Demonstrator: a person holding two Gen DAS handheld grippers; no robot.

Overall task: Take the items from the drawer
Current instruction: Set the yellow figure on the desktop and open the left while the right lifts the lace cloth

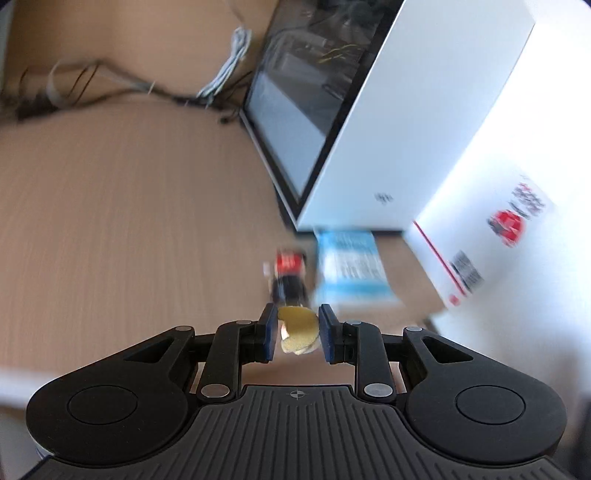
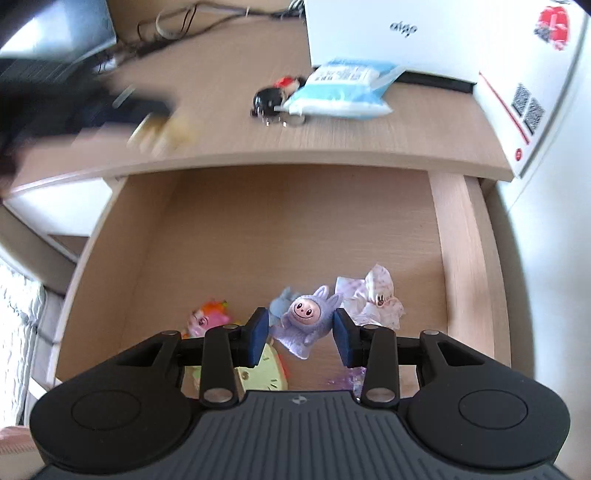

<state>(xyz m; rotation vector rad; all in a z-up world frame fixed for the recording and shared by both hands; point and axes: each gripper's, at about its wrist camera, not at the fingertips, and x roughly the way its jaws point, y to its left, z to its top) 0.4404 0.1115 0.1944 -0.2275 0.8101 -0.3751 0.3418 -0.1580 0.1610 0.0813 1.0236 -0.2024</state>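
The open wooden drawer (image 2: 258, 229) lies below the desk top (image 2: 332, 140) in the right wrist view. My right gripper (image 2: 301, 317) is shut on a purple plush toy (image 2: 303, 325) with a pink face, over the drawer's front part. My left gripper (image 1: 297, 315) is above the desk, shut on a small yellow item (image 1: 301, 330). In the right wrist view it shows as a dark blur (image 2: 110, 110) at upper left. On the desk lie a black and red toy (image 1: 290, 277) and a blue wipes pack (image 1: 351, 269).
The drawer also holds an orange-pink toy (image 2: 207, 317), a white patterned packet (image 2: 376, 299) and a yellow-green item (image 2: 266, 373). A white box (image 2: 388, 33), a red-labelled carton (image 2: 532, 92) and a glass-sided computer case (image 1: 295, 110) stand on the desk, with cables (image 1: 110, 81) behind.
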